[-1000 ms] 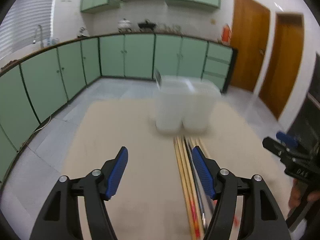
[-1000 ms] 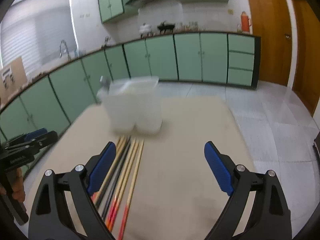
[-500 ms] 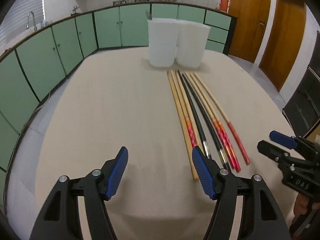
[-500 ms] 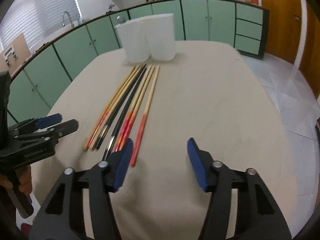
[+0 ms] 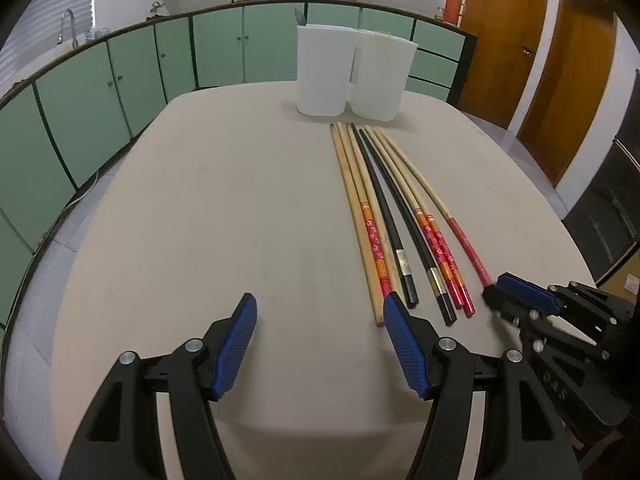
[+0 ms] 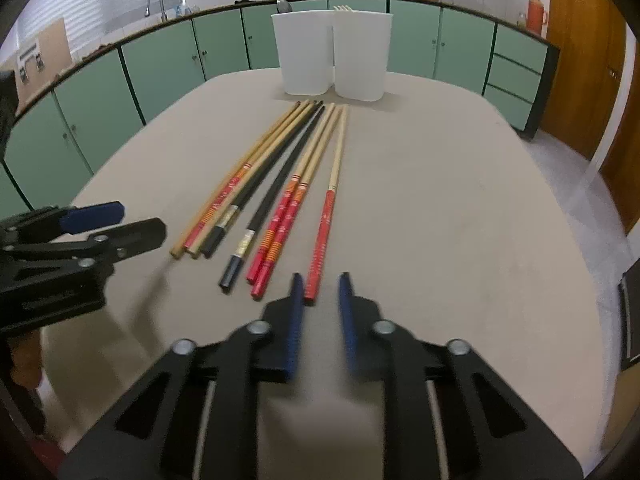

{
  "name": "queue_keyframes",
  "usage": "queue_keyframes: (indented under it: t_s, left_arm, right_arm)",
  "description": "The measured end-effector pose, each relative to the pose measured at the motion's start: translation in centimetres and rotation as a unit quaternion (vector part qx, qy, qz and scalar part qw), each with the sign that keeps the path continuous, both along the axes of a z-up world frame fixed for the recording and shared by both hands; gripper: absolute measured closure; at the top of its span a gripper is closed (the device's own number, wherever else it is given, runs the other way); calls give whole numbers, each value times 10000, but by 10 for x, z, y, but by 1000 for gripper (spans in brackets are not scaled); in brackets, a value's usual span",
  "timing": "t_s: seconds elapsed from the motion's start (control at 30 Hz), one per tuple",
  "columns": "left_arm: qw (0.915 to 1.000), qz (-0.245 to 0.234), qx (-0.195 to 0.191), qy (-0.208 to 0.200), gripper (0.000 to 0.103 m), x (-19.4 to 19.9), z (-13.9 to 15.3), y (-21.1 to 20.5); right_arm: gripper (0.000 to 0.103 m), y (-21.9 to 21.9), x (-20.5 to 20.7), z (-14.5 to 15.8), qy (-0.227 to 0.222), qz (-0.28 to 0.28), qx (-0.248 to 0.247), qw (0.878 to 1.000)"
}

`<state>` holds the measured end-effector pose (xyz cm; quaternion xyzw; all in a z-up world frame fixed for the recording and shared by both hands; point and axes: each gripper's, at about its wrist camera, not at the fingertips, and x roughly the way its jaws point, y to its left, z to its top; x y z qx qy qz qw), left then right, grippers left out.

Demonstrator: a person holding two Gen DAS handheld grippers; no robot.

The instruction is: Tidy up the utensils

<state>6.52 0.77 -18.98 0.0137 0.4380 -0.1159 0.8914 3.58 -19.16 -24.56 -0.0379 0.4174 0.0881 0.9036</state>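
On the beige counter (image 5: 224,208): seven long chopsticks (image 6: 280,184) lying side by side in a fan, thin ends toward two white containers (image 6: 332,56) at the far edge, utensil tips showing above their rims. Left gripper (image 5: 320,308), jaws wide with nothing between them, hovers just left of the row's near ends. Right gripper (image 6: 322,284), jaws narrow and blurred, sits at the red end of the rightmost chopstick (image 6: 325,216), which lies by the left pad; grip uncertain.
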Motion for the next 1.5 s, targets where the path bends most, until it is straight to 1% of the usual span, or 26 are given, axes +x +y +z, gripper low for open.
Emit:
queue_keyframes:
  t_s: [0.03, 0.1, 0.2, 0.27, 0.5, 0.63, 0.7, 0.8, 0.87, 0.9, 0.97, 1.03, 1.1, 1.23, 1.5]
  left_arm:
    - [10000, -15, -22, 14, 39, 0, 0, 0]
    - [10000, -59, -32, 44, 39, -1, 0, -3]
    - [9999, -103, 43, 76, 39, -1, -3, -7]
    - [9998, -82, 113, 121, 39, 0, -7, -9]
    - [9998, -69, 126, 166, 39, 4, -10, -10]
    - [9996, 79, 228, 128, 39, 5, -9, -4]
    - [9996, 164, 209, 119, 40, 6, -8, 1]
    - [9997, 121, 195, 87, 40, 5, -6, 1]
    - [9998, 69, 176, 78, 40, 3, -5, -1]
    - [9998, 44, 174, 77, 40, 2, -6, -3]
    - [9998, 44, 156, 67, 42, 0, -7, -5]
    - [9998, 104, 139, 75, 47, 0, -10, -5]
    - [9998, 169, 102, 72, 48, 0, -12, -5]
    - [9997, 234, 2, -11, 48, -1, -11, -4]
    - [9995, 230, 116, -177, 48, -5, -13, -9]
  right_arm:
    - [97, -2, 0, 1, 8, -23, -49, 10000]
    - [98, -8, 1, 1, 41, -109, 10, 9999]
    - [98, -14, 2, 1, 51, -192, 22, 9998]
    - [98, -16, 3, 0, 63, -204, 48, 9998]
    - [98, -15, 3, -1, 70, -208, 115, 9997]
    - [98, -17, 2, -1, 74, -198, 222, 9995]
    - [94, -17, 1, -1, 82, -152, 297, 9994]
    - [93, -16, -2, 0, 73, -20, 436, 9990]
    - [91, -16, -4, 2, 47, 60, 535, 9985]
    - [89, -16, -6, 3, 39, 91, 566, 9983]
    - [86, -15, -9, 3, 9, 118, 578, 9983]
    - [86, -15, -11, 2, 5, 104, 582, 9982]
    - [86, -15, -13, -1, -5, 76, 622, 9980]
    - [86, -13, -13, -1, -77, 72, 615, 9981]
    - [87, -11, -15, -3, -163, 35, 534, 9984]
